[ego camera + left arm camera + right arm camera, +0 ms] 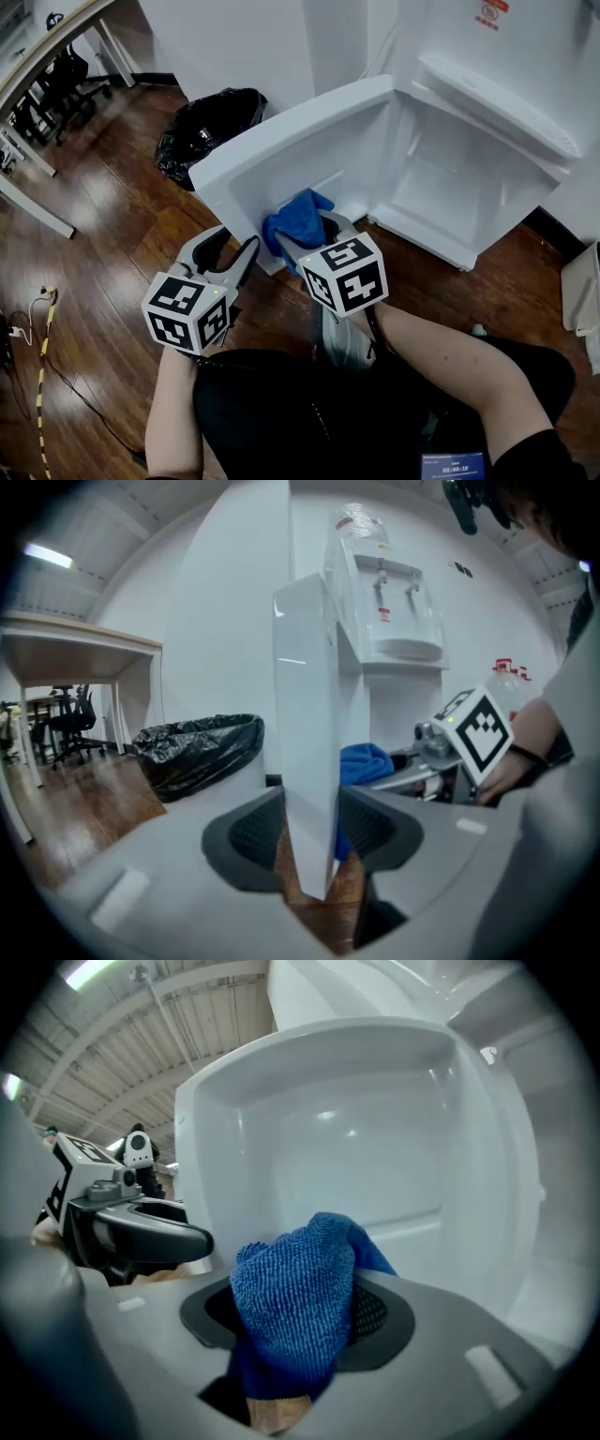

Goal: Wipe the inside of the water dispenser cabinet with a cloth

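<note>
The white cabinet door [281,155] of the water dispenser hangs open to the left, its inner face towards me. My left gripper [246,255] is shut on the door's thin edge [306,761], one pad on each side. My right gripper [309,232] is shut on a bunched blue cloth [298,218], which sits low against the door's recessed inner face [356,1138]. In the right gripper view the cloth [295,1288] fills the gap between the jaws. The open cabinet interior [450,187] lies to the right, white and bare.
A black bin bag [208,127] stands behind the door on the wooden floor. White desk legs [37,216] and office chairs are at the far left, and a cable [42,375] runs along the floor at the lower left. The dispenser's taps [394,592] are above the cabinet.
</note>
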